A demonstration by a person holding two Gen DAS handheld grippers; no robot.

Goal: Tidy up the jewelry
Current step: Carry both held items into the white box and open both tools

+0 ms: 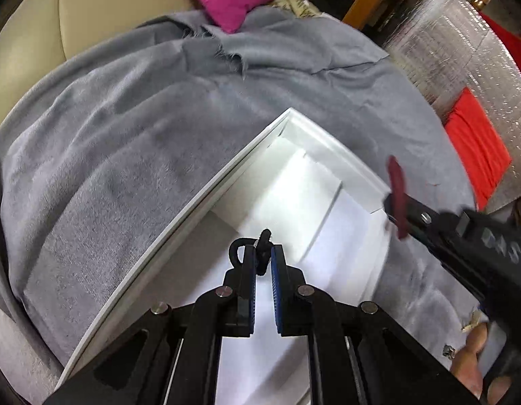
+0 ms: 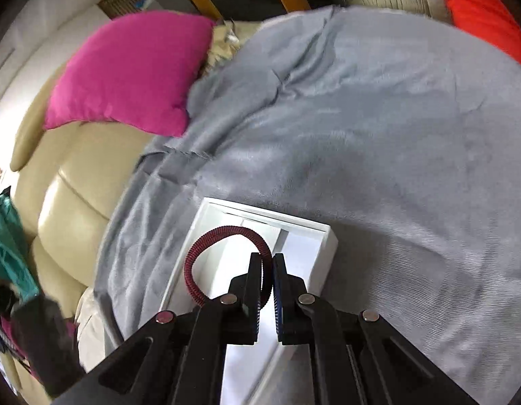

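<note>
The left gripper [image 1: 263, 256] is clenched on a small black piece [image 1: 264, 249], likely a knotted cord or ring, though the shape is too small to tell. Its tip sticks up between the blue pads [image 1: 276, 283], and a black loop [image 1: 236, 251] curls out beside the left finger. The gripper hangs over the white box [image 1: 206, 189], which lies open on the grey cloth [image 1: 125, 141], with white dividers and steps inside.

The right gripper [image 2: 272, 270] is clamped on a dark red bangle [image 2: 219, 236]. The ribbed ring arches up and to the left from the pads, above the box [image 2: 328, 236]. In the left wrist view the same gripper [image 1: 393, 209] comes in from the right, blurred, with the bangle [image 1: 397, 189] seen edge-on just past the box's right rim. A hand [image 1: 469, 357] shows at the lower right corner.

The cloth covers a beige sofa [image 2: 74, 209]. A pink cushion [image 2: 132, 74] lies at its far edge, and red fabric [image 1: 476, 141] lies to the right beside a silvery sheet [image 1: 463, 40].
</note>
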